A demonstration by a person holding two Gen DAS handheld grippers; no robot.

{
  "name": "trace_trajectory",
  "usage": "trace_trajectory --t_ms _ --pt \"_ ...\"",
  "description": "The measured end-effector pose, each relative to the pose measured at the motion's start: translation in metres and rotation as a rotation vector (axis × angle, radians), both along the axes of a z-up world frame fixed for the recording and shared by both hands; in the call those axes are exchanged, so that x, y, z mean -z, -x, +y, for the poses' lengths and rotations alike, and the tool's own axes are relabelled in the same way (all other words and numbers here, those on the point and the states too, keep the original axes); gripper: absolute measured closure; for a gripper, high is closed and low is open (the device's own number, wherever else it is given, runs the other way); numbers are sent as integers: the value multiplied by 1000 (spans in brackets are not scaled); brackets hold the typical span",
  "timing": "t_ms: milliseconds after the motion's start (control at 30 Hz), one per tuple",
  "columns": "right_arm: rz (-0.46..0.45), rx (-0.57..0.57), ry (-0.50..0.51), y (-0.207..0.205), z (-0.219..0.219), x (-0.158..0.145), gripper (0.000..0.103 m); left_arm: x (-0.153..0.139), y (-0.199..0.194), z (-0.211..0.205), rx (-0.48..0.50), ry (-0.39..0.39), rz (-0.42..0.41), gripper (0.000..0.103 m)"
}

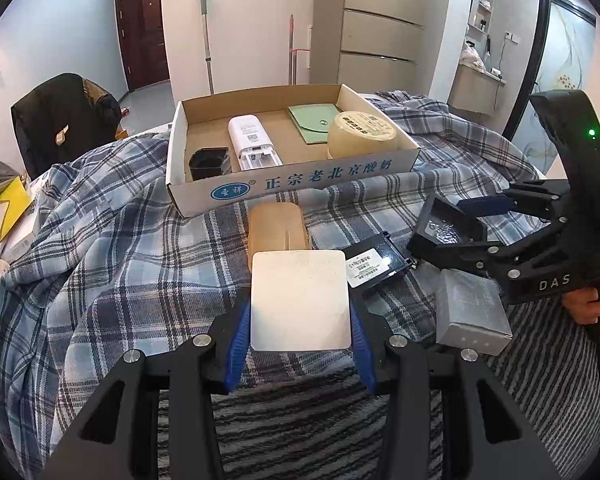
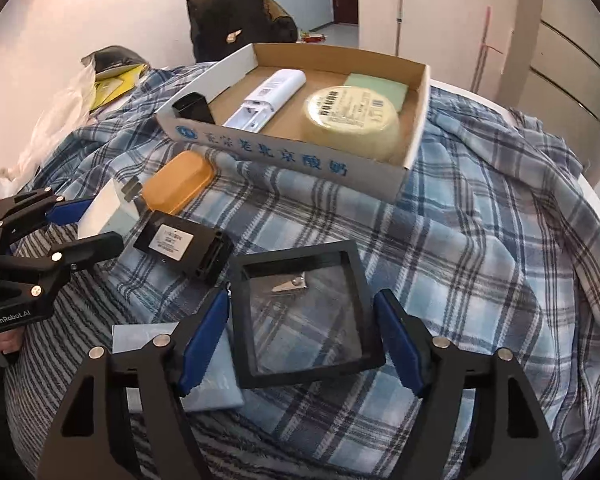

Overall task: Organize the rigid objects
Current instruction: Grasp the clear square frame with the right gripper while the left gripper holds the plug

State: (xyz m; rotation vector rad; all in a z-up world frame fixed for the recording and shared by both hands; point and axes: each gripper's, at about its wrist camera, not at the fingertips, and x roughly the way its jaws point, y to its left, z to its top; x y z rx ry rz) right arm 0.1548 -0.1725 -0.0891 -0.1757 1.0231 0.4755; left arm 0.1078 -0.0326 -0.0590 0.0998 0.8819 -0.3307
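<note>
White plate: flat, square, rounded corners, stiff — it sits between your left gripper fingers, which pinch it at its two side edges. It looks light and smooth, so it could slide or pivot if you tilt it; keep it level and keep the pinch near its middle line.
Frame: black square frame with a clear film pane and a small metal piece showing in it. Your right gripper has its fingers on either side of it — the left finger looks to be against the edge, the right one a touch off, so I can't tell if the hold is firm. Judge it light but fragile in the pane; take it by the rigid black rim only, never the film.
Box: open cardboard tray beyond both grippers, on the plaid blanket. It already holds a white remote, a round yellow tub, a green pad and a small black cup; bare floor shows between remote and tub.
Still out: an orange case just before the box wall, a black labelled case beside the frame, and a grey box near your right hand — all look rigid and easy to pinch across their short sides.
Surface: the blanket is soft and rumpled, so things set down on it may tip.
</note>
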Motion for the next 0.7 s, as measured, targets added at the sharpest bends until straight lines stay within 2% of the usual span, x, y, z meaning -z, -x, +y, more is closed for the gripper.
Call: trace_trajectory --t_ms 167,333,433,500,567,633,700 --pt "22 -10 -2 -3 1 4 30 1 0 0 -1 0 5 56" --pt "-9 105 -6 -6 -16 -2 31 1 0 1 -9 7 10 56" --pt "13 143 -4 -11 -25 -1 31 1 0 1 -8 6 9 56" --pt "42 108 21 -13 -23 3 30 1 -1 2 -7 11 11 56" --pt "28 66 41 -11 -15 4 29 1 -3 3 -7 17 18 56" --pt "11 0 70 -7 -6 5 21 3 -4 4 -4 27 30 56" --pt "18 -30 73 -7 -2 10 21 4 -5 5 -8 27 36 56"
